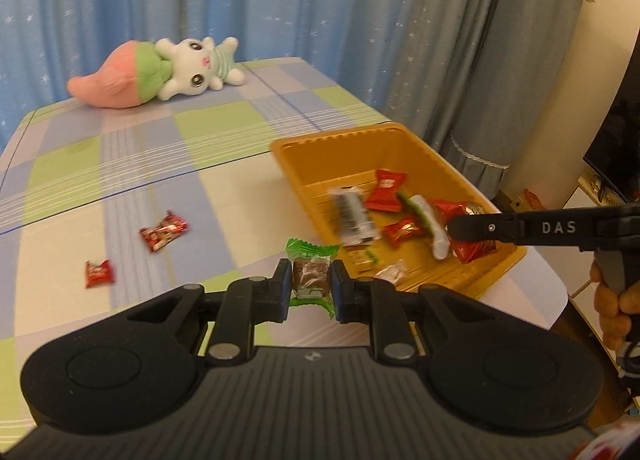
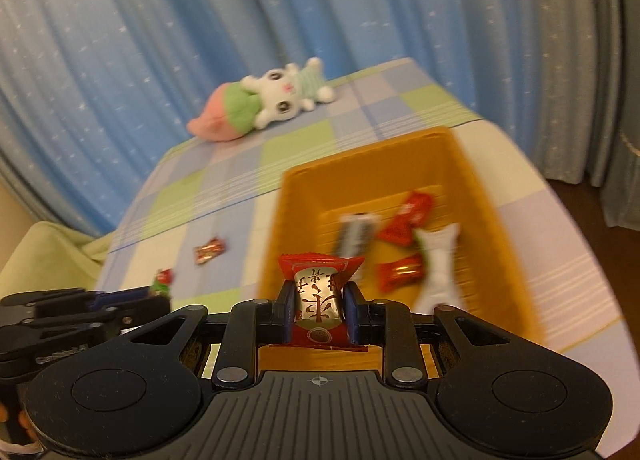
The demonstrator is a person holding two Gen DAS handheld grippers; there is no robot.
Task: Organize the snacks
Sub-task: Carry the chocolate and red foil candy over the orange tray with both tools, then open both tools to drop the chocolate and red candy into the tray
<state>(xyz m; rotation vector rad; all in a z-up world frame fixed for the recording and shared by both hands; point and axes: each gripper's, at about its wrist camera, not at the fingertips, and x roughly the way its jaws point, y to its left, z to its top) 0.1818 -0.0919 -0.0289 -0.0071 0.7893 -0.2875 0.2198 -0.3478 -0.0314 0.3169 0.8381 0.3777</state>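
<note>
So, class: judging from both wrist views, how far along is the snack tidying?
Done: several wrapped snacks already lie in the orange plastic bin. In hand: the left gripper grips a green-wrapped snack; the right gripper holds a red-and-silver wrapped sweet over the bin. Left: two red wrapped candies remain on the checked tablecloth.

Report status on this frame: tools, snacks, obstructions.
Left tool shut on green-wrapped snack. Right tool shut on red-wrapped snack over orange bin. Two red candies on table; nothing blocking.

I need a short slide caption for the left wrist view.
Left claw holds a green candy near the orange tray, two red candies left on the table.
</note>
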